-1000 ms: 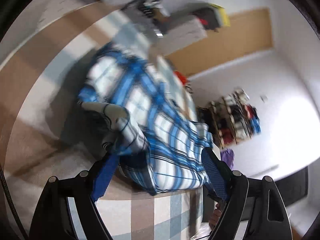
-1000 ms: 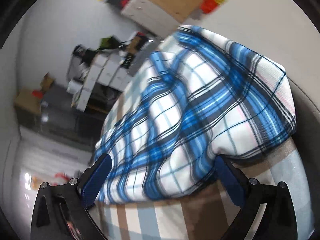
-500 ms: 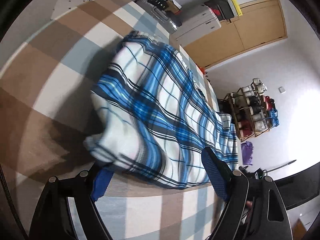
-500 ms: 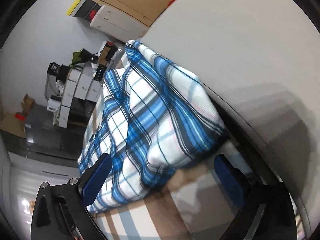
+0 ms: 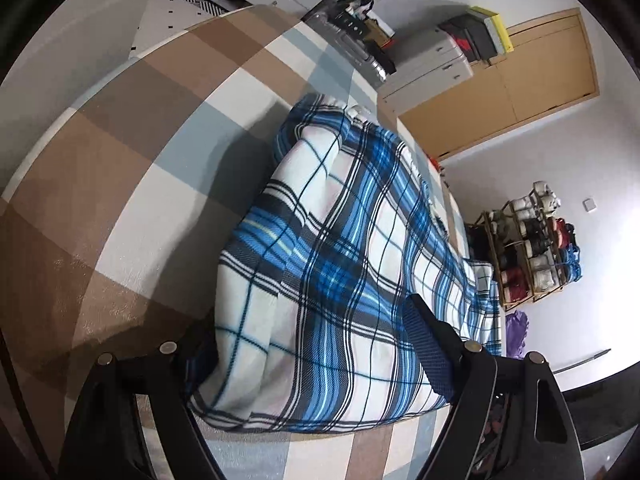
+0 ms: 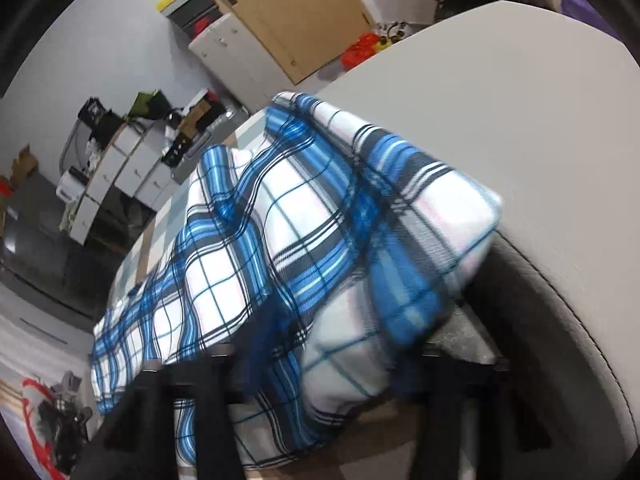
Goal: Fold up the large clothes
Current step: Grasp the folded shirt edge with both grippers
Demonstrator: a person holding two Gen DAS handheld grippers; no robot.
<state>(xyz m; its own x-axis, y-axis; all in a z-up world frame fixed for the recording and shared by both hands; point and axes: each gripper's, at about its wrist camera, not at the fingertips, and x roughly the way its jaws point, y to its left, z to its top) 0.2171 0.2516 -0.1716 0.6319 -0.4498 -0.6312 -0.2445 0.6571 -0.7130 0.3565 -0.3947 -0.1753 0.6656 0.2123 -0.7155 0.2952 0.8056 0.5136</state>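
A blue, white and black plaid garment (image 5: 340,248) lies bunched lengthwise on a brown, white and blue checked bedspread (image 5: 140,160). My left gripper (image 5: 312,352) straddles its near end with the jaws closing. Cloth fills the gap and hides the left pad, while the right blue pad (image 5: 424,344) rests at the fabric's side. In the right wrist view the same garment (image 6: 260,248) runs away from me. My right gripper (image 6: 328,364), blurred, is closing, and its fingers pinch a bunched fold at the near corner.
A pale padded surface (image 6: 500,100) rises beside the garment on the right. White drawer units (image 5: 424,68), a wooden door (image 5: 532,80) and a shoe rack (image 5: 532,252) stand beyond the bed. More white cabinets (image 6: 120,176) line the far wall.
The right jaws have gone from wide apart to narrow, gathering the garment's corner. The left gripper tilted down, and the garment's end now sits deeper between its fingers.
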